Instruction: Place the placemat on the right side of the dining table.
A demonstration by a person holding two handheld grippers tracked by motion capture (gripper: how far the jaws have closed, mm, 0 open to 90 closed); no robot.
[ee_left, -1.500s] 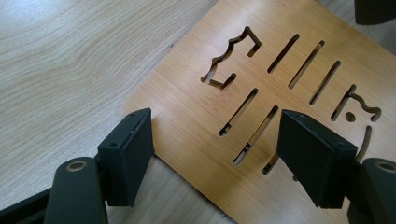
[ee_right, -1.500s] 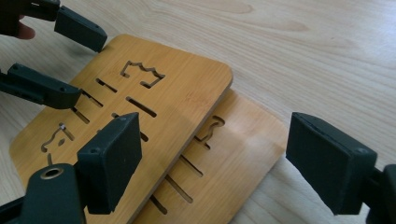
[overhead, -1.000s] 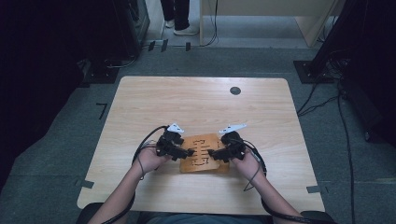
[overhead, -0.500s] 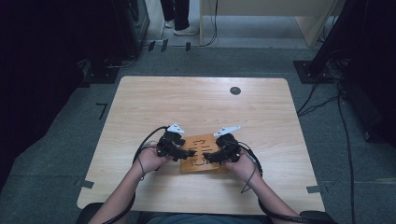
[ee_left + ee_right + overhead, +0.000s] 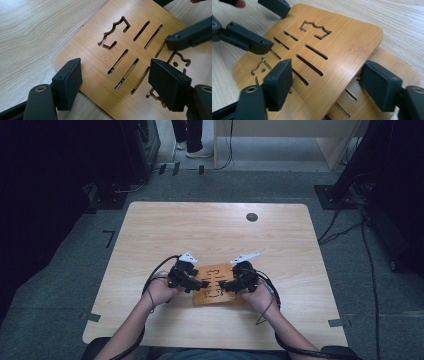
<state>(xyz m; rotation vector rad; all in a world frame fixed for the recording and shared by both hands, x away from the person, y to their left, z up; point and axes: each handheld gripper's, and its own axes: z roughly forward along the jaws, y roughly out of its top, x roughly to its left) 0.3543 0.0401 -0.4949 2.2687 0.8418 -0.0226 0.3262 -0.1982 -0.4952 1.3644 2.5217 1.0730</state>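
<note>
A thin bamboo board (image 5: pixel 216 290) with slots and shaped cut-outs lies near the table's front edge. In the right gripper view it (image 5: pixel 342 37) rests tilted on a second, similar board (image 5: pixel 397 65). My left gripper (image 5: pixel 200 284) comes in from the left. It is shut on the top board's corner (image 5: pixel 100 65), with one pad at the edge and one on the face. My right gripper (image 5: pixel 226 285) comes in from the right. Its jaws (image 5: pixel 324 80) have just been closing but still stand apart, straddling the top board's near edge without pressing it. One of its fingers (image 5: pixel 190 37) hovers over the slots.
The light wooden table (image 5: pixel 210 235) has a black round grommet (image 5: pixel 252 217) at the back. Both forearms enter from the bottom edge. Dark racks and cables (image 5: pixel 350 225) surround the table on grey carpet. A person's feet (image 5: pixel 192 151) stand beyond it.
The right gripper's tips sit slightly further over the board than a second ago. The left gripper and the boards have kept still.
</note>
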